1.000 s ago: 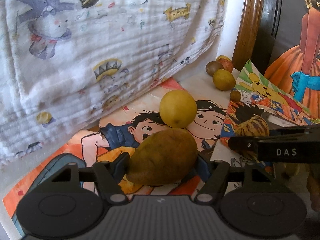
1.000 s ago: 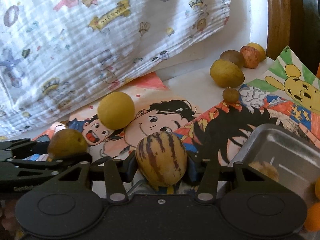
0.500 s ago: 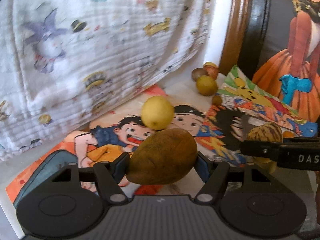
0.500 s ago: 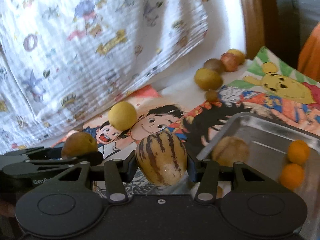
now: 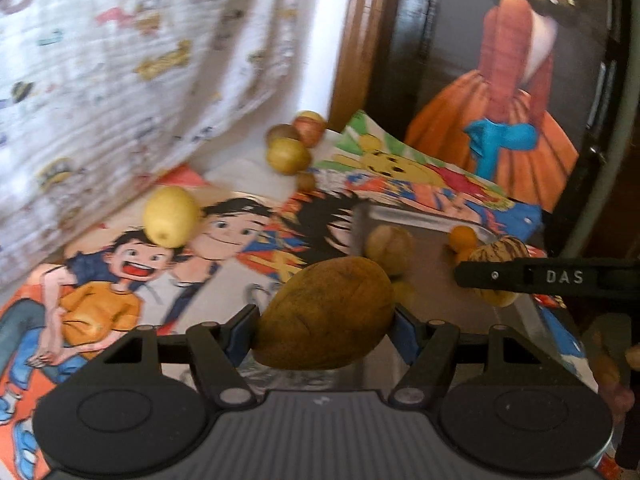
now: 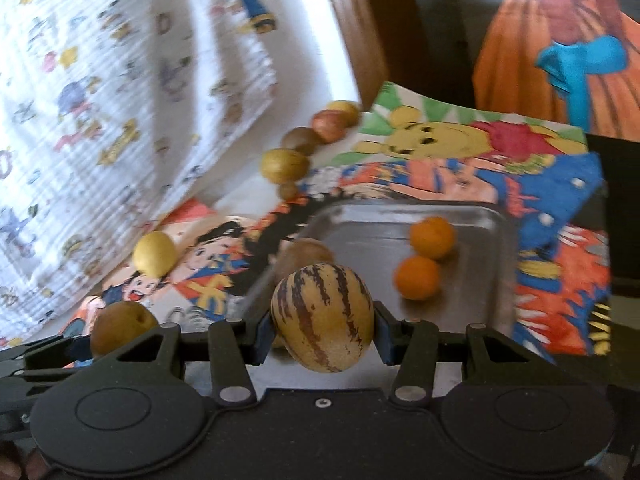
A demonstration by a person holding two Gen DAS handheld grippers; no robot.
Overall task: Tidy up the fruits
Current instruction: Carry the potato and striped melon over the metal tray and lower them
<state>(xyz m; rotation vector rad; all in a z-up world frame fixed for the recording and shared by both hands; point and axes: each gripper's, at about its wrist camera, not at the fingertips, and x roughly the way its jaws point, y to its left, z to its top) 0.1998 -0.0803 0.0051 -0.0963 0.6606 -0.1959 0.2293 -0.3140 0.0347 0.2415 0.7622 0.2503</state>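
A brown, egg-shaped fruit point(image 5: 325, 314) sits clamped between the fingers of the left gripper point(image 5: 324, 326), held in the air at the near left edge of a metal tray point(image 6: 472, 216). Just to its right, the right gripper point(image 6: 323, 330) is closed on a yellow fruit with dark purple stripes point(image 6: 322, 316), which hangs over the near part of the tray. Inside the tray, two small orange fruits point(image 6: 424, 260) lie touching each other toward the far right, and a tan round fruit point(image 6: 306, 256) rests near the left wall, partly hidden behind the striped one. On the cartoon-printed mat point(image 5: 120, 280) to the left of the tray a round yellow fruit point(image 5: 172, 222) lies alone. Farther off, at the far edge of the mat, a row of small fruits point(image 6: 304, 148) runs toward a wooden post point(image 5: 352, 40): a tiny brown one nearest, then a yellow-green, a brown, a reddish and a yellow one. A white cloth with printed figures point(image 5: 120, 60) hangs on the far left. Both views are somewhat blurred.
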